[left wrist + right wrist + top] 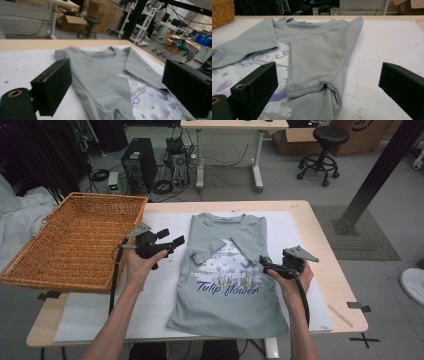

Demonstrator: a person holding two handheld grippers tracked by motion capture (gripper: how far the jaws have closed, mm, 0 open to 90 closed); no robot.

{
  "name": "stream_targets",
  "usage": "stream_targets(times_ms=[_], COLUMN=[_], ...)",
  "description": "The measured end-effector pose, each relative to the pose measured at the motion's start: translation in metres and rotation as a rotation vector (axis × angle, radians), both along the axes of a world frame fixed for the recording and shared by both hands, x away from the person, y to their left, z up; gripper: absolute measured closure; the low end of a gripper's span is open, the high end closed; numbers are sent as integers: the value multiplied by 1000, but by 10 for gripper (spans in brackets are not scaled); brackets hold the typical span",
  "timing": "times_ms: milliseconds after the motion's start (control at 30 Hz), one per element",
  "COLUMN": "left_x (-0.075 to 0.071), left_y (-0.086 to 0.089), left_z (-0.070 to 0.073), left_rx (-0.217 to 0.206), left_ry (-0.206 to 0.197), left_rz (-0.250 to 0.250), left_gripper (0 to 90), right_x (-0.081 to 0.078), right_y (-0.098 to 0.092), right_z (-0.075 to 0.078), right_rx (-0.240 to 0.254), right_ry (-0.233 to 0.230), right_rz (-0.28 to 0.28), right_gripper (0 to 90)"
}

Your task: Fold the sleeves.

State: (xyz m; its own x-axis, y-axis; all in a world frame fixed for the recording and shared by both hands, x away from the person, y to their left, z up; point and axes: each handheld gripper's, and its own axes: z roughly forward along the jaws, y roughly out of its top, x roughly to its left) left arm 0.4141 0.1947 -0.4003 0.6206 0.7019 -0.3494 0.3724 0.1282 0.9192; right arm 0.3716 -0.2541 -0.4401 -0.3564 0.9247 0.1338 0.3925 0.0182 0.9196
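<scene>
High view first: a grey T-shirt (pixel 227 275) with a "Tulip Flower" print lies flat, face up, on the white mat (pixel 155 295) covering the table (pixel 330 270). Its long axis runs from the collar at the far side to the hem near the person, and both short sleeves are already folded in over the chest. The left gripper (pixel 172 242) hovers just off the shirt's left edge at sleeve height, jaws spread with nothing in them. The right gripper (pixel 265 262) sits over the shirt's right edge by the folded sleeve, also released and holding nothing. Both are about equally close to their own side, so I'd guess the next fold is a two-hander, maybe lengthwise. The wicker basket (pixel 75 245) sits off to the left, partly overhanging the table edge, with nothing inside as far as I can see.

Left gripper view: jaws wide apart, and the shirt (pixel 105 75) lies ahead and below between them, with the collar toward the far side and one folded sleeve crossing the print.

Right gripper view: same deal, with open jaws and no fabric pinched. The folded sleeve (pixel 312 72) lies right ahead, its cuff end nearest, with bare mat (pixel 387 42) to the right.
</scene>
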Motion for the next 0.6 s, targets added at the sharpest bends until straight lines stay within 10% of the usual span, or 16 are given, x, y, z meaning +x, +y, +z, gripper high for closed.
stream_targets(times_ms=[600], left_x=[-31], left_y=[5], left_z=[27], left_rx=[58], left_ry=[-57], left_rz=[-25], left_gripper=[53], right_x=[-24], right_y=[16], right_z=[25], right_rx=[-15], right_ry=[-104], right_rz=[49], right_gripper=[27])
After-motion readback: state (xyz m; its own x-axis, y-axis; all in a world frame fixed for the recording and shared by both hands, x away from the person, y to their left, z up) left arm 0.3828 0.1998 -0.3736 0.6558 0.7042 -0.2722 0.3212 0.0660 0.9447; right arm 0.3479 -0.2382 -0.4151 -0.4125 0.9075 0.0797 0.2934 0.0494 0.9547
